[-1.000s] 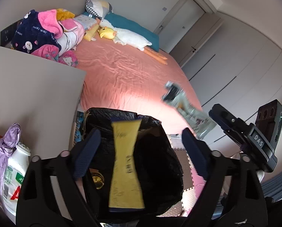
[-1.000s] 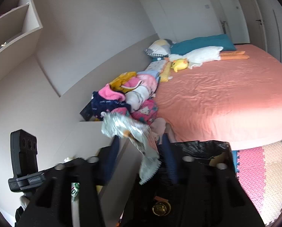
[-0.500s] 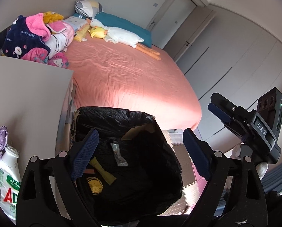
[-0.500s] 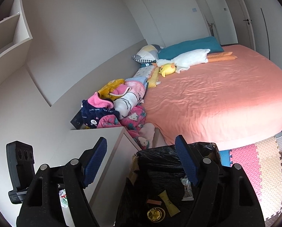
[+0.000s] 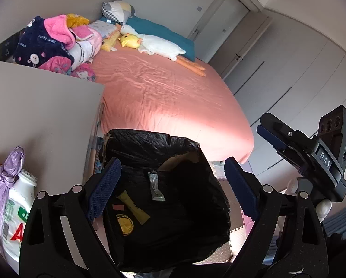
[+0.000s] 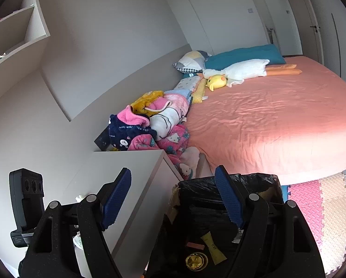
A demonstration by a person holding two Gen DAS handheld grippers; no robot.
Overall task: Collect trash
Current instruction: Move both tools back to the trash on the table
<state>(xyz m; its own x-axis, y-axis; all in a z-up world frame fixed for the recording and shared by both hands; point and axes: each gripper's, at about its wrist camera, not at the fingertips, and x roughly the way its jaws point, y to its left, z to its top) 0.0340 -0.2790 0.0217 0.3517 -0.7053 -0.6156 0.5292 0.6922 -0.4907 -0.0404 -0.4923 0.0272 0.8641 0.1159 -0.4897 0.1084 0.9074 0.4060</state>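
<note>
A bin lined with a black bag (image 5: 149,139) stands on the floor at the bed's foot corner. Inside it lie a yellow wrapper (image 5: 133,206), a silver wrapper (image 5: 155,187), a small pink piece (image 5: 118,207) and a round gold lid (image 5: 124,224). My left gripper (image 5: 173,185) hangs open just above the bin's mouth with nothing between its blue pads. My right gripper (image 6: 173,197) is open and empty too, above the bin's (image 6: 230,183) left rim. The right wrist view shows the yellow wrapper (image 6: 213,247) and gold lid (image 6: 196,260) at the bottom.
A grey bedside cabinet (image 5: 40,115) stands left of the bin, with a white bottle (image 5: 15,213) and a purple bag (image 5: 3,176) by it. Behind the bin are the pink bed (image 5: 163,97), a clothes pile (image 5: 54,44) and plush toys. Foam mats (image 6: 321,213) cover the floor on the right.
A second ago the yellow wrapper was between the left jaws and a crinkled silver wrapper at the right jaws. Both now lie in the bin, and both grippers are empty.
</note>
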